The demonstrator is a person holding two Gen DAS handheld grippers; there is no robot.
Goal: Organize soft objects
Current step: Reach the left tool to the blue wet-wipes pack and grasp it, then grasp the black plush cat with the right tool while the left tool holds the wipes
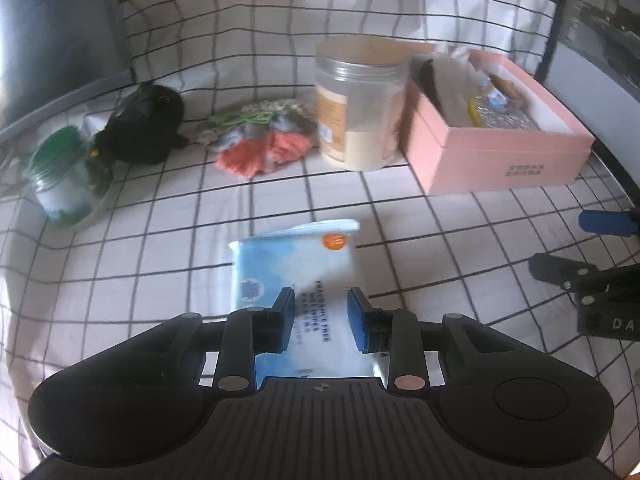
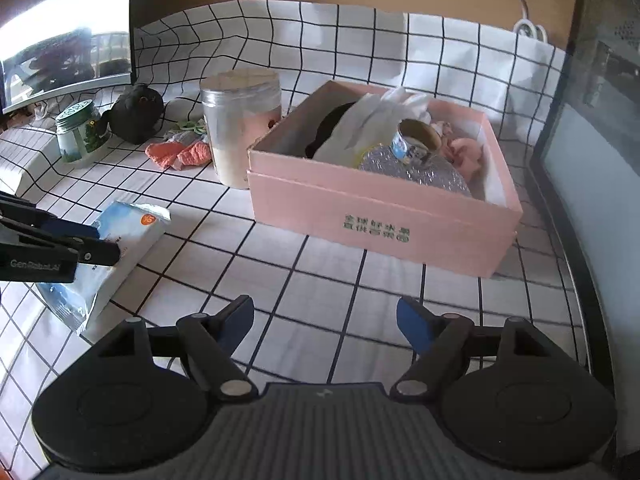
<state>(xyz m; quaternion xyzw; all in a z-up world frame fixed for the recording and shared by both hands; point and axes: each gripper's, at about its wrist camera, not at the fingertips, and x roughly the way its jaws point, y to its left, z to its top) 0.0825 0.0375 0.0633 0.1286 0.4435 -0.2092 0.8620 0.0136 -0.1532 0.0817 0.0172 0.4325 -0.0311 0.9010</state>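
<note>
On the checked table [image 2: 320, 264], a blue pack of wet wipes [image 1: 296, 264] lies flat, its near end between the fingers of the left claw [image 1: 320, 320], which stand slightly apart, one on either side of the pack, without pressing it. Nearby, the right claw [image 2: 325, 320] hangs wide open and empty. Beyond stand a pink box [image 2: 376, 216] full of soft things, a clear jar [image 2: 240, 128], a black plush toy [image 1: 146, 124] and crumpled cloths [image 1: 264, 140].

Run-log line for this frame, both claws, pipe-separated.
left claw: open over wet wipes pack | right claw: open, empty | pink box: part filled | black plush: outside box
</note>
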